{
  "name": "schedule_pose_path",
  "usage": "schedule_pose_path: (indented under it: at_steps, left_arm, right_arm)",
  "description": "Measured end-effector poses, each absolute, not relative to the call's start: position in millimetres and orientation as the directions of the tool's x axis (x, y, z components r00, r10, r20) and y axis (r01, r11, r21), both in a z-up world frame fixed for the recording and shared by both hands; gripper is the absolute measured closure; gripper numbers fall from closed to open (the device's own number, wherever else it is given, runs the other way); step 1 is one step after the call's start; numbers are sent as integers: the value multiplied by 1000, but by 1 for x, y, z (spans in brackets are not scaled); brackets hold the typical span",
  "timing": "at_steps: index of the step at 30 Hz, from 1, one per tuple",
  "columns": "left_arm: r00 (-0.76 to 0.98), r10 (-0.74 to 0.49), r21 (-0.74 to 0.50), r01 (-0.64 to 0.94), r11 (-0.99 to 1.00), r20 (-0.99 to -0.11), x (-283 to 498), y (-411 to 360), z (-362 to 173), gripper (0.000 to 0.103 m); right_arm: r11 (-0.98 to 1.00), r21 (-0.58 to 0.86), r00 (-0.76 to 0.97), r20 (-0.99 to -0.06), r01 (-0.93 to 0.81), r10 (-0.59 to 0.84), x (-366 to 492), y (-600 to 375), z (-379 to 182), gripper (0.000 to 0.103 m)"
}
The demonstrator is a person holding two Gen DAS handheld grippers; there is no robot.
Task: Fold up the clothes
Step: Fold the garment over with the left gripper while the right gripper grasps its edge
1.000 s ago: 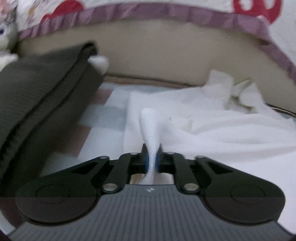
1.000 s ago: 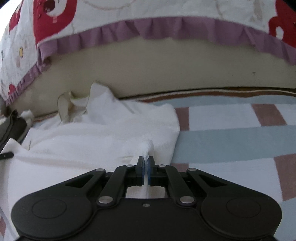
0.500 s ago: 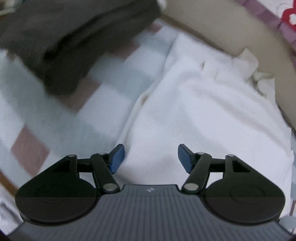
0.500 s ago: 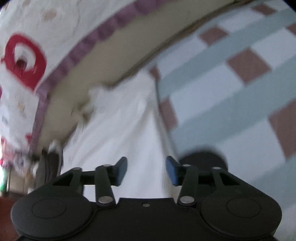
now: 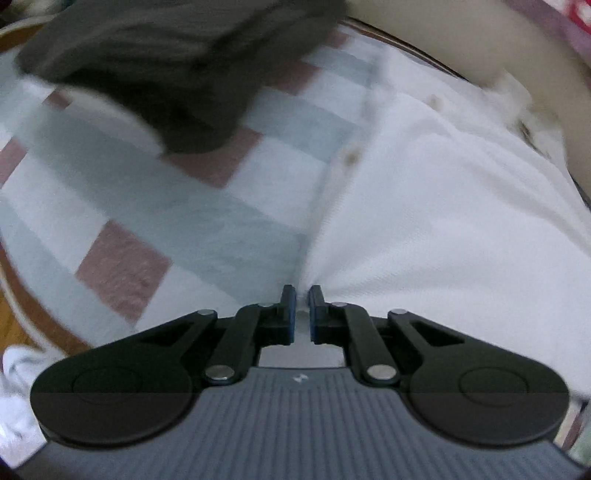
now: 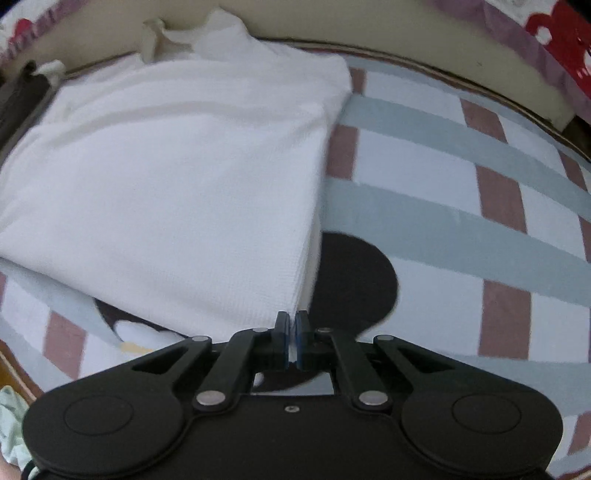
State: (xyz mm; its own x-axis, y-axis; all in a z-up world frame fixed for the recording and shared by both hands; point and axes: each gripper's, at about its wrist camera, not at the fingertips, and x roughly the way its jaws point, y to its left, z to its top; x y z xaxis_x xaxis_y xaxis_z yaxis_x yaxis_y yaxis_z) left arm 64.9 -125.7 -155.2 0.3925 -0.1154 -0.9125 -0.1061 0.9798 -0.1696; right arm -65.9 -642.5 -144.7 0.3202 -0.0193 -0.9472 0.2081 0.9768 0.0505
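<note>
A white knit garment (image 5: 443,221) lies folded on the checked bed sheet (image 5: 147,206). My left gripper (image 5: 302,295) points steeply down at the garment's left edge. Its jaws are closing, and the fabric puckers up between the blue pads, pinched there. In the right wrist view the same white garment (image 6: 166,184) fills the left half. My right gripper (image 6: 291,325) is shut on its near right corner, with a sliver of white cloth between the pads.
A dark grey folded garment (image 5: 147,55) lies on the sheet, left of the white one, and shows again as dark grey cloth (image 6: 18,99). A black round print (image 6: 351,280) marks the sheet (image 6: 443,221). A beige bed end (image 6: 406,37) and patterned quilt (image 6: 546,29) lie beyond.
Both grippers let go of the white cloth they held, opened wide and tipped downward. They moved to the garment's near edge and closed on it again.
</note>
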Motion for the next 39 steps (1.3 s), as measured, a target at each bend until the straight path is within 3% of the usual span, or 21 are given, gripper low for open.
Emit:
schedule_pose_path:
  at_steps: [2, 3, 4, 5, 6, 7, 9, 11, 17, 21, 24, 27, 29, 31, 33, 34, 35, 39]
  left_arm:
    - [392, -112, -204, -199, 958, -913, 63, -111, -154, 90]
    - [393, -179, -283, -226, 932, -902, 60, -104, -154, 77]
    - [395, -246, -362, -252, 898, -885, 57, -97, -154, 56]
    - [403, -321, -446, -271, 853, -857, 52, -94, -156, 45]
    - [412, -393, -526, -289, 800, -822, 47, -92, -158, 37]
    - [421, -455, -595, -303, 744, -784, 41, -90, -160, 37]
    - [426, -505, -644, -303, 702, -751, 31, -102, -166, 37]
    - [411, -520, -650, -306, 695, -749, 30, -115, -173, 37]
    - [350, -643, -730, -257, 633, -681, 34, -139, -187, 41]
    - [382, -540, -646, -251, 721, -750, 39, -153, -188, 41]
    - [458, -460, -621, -308, 721, -761, 45, -151, -195, 45]
    - [547, -276, -508, -333, 794, -790, 58, -152, -187, 50]
    - [540, -259, -458, -274, 846, -801, 67, -163, -185, 51]
    - [546, -277, -457, -224, 861, -790, 71, -170, -185, 87]
    - [563, -312, -488, -193, 851, -766, 71, -173, -183, 93]
    - [579, -307, -488, -184, 853, -756, 71, -174, -180, 94]
    - [595, -285, -469, -179, 865, -752, 70, -174, -175, 95]
    - [634, -213, -397, -163, 903, -744, 74, -177, -164, 95]
  right_arm:
    - [956, 17, 289, -955, 292, -71, -69, -654, -147, 97]
    - [933, 1, 288, -951, 359, -110, -74, -661, -142, 92]
    - [904, -13, 286, -947, 426, -148, -78, -669, -138, 79]
    - [861, 84, 341, -934, 502, -108, -89, -678, -129, 61]
    - [803, 189, 403, -913, 566, -69, -99, -686, -119, 52]
    - [715, 364, 510, -860, 597, 12, -113, -690, -117, 43]
    - [468, 679, 720, -684, 566, 122, -140, -695, -115, 41]
    - [375, 725, 741, -659, 578, 132, -147, -677, -129, 41]
    - [232, 728, 695, -685, 645, 217, -140, -630, -188, 41]
    - [282, 670, 657, -738, 687, 154, -138, -618, -194, 40]
    - [223, 713, 720, -691, 665, 64, -146, -622, -202, 41]
    - [195, 714, 736, -674, 672, -68, -148, -612, -207, 42]
    - [216, 709, 738, -665, 671, -113, -140, -612, -206, 42]
    - [233, 713, 747, -654, 661, -120, -130, -620, -207, 41]
    - [238, 755, 790, -598, 611, -131, -132, -628, -206, 51]
    - [241, 775, 811, -569, 584, -137, -134, -631, -206, 77]
    - [264, 781, 824, -550, 566, -137, -135, -631, -202, 87]
    - [360, 794, 870, -476, 489, -130, -138, -630, -185, 86]
